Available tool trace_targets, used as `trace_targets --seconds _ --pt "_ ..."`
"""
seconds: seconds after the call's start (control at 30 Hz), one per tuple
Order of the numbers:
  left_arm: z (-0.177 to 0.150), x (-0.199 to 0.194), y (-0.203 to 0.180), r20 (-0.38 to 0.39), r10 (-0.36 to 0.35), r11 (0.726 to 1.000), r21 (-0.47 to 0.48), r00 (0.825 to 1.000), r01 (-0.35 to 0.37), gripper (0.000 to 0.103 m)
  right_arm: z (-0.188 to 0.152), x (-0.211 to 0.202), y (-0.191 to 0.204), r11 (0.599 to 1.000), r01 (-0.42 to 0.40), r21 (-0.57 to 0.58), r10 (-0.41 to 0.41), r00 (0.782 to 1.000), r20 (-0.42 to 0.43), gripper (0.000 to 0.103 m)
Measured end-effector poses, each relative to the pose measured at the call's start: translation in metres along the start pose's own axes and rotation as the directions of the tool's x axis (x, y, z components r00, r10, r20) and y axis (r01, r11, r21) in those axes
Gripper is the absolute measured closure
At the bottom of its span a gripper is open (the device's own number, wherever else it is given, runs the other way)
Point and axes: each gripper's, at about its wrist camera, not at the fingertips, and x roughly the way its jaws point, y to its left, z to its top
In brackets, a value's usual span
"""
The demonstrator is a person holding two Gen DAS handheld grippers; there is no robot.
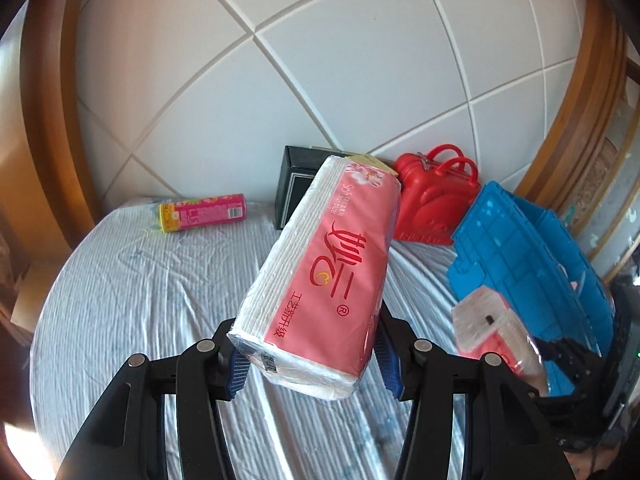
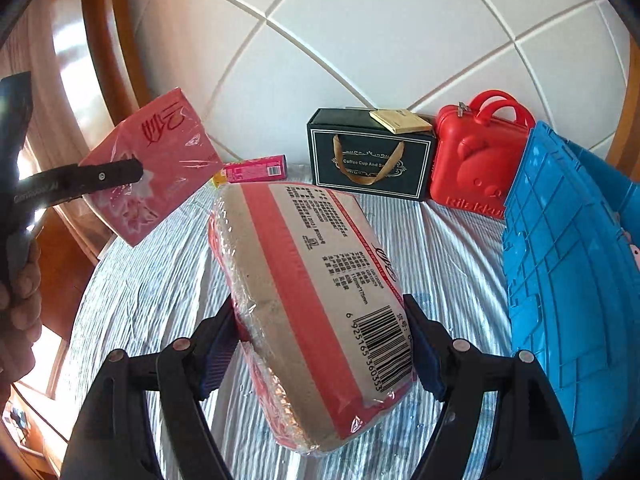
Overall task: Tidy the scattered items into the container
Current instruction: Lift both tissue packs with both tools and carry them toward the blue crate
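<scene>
My left gripper (image 1: 310, 364) is shut on a pink tissue pack (image 1: 320, 276) and holds it above the bed; the same pack shows in the right wrist view (image 2: 156, 164) at upper left. My right gripper (image 2: 320, 356) is shut on a second pink tissue pack (image 2: 316, 304), barcode side up, also lifted; it shows in the left wrist view (image 1: 492, 320) beside the blue crate. The blue plastic crate (image 1: 532, 248) (image 2: 568, 280) stands at the right. A pink and yellow tube (image 1: 204, 212) (image 2: 256, 168) lies at the back of the bed.
A black gift box (image 2: 368, 156) (image 1: 296, 188) with a small tan booklet (image 2: 402, 120) on top and a red bear-shaped case (image 2: 476, 156) (image 1: 432, 196) stand against the white padded headboard (image 1: 320, 60). The bed has a pale striped sheet (image 1: 160, 300).
</scene>
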Motion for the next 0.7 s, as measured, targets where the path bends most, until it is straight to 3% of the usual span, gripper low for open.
trace_targets --seconds 0.2,0.7 --pt "-0.017 -0.041 -0.011 0.013 0.018 0.999 0.027 1.000 -0.018 0.052 -0.008 -0.042 0.013 1.000 -0.020 -0.011 0.020 0.999 0.029 0.028" --pt "-0.064 -0.100 -0.043 0.068 0.152 0.983 0.091 0.986 -0.157 0.052 -0.023 -0.113 0.042 0.993 -0.115 -0.022 0.117 0.986 0.116 0.027"
